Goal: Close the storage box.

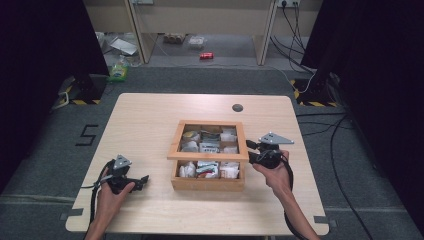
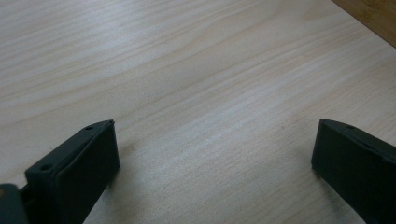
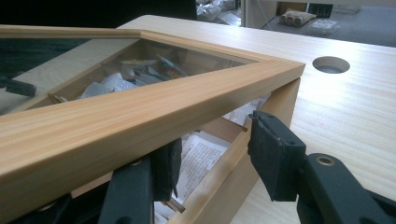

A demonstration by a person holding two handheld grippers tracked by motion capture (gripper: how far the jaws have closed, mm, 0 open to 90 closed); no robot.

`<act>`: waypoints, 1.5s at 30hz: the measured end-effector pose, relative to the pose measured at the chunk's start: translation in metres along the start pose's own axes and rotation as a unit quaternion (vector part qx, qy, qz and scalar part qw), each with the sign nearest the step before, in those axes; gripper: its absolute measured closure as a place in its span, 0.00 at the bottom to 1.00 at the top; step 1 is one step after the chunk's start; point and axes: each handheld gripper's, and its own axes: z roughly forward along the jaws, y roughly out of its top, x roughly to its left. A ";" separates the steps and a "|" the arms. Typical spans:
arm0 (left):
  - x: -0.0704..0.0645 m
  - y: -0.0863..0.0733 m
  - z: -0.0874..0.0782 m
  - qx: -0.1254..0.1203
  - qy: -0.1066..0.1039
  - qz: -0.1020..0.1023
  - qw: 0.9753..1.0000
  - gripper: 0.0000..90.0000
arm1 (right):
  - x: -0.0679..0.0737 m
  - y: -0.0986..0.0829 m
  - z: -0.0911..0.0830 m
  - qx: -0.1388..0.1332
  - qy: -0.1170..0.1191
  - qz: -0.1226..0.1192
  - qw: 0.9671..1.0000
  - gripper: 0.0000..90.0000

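High view: one box, two claws

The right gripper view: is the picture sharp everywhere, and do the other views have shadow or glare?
Right gripper view: the box lid frame is soft up close, and its glass pane reflects darkness at left. Left gripper view: the jaws of the left gripper cast faint shadows on the table. High view: bright table, dark surroundings.

High view looks down; gripper views sit close, sharing the table.
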 end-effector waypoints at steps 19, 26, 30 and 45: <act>-0.001 0.000 0.000 0.000 -0.001 0.001 1.000 0.00 | 0.000 -0.006 -0.002 0.004 -0.007 -0.007 1.000 0.59; -0.001 0.000 0.000 0.000 -0.001 0.001 1.000 0.00 | 0.001 -0.008 -0.001 0.011 -0.012 -0.017 1.000 0.59; -0.001 0.000 0.000 0.000 -0.001 0.001 1.000 0.00 | 0.001 -0.009 -0.001 0.014 -0.012 -0.015 1.000 0.59; -0.001 0.000 0.000 0.000 -0.001 0.001 1.000 0.00 | -0.005 -0.015 -0.005 0.028 -0.014 -0.007 0.999 0.59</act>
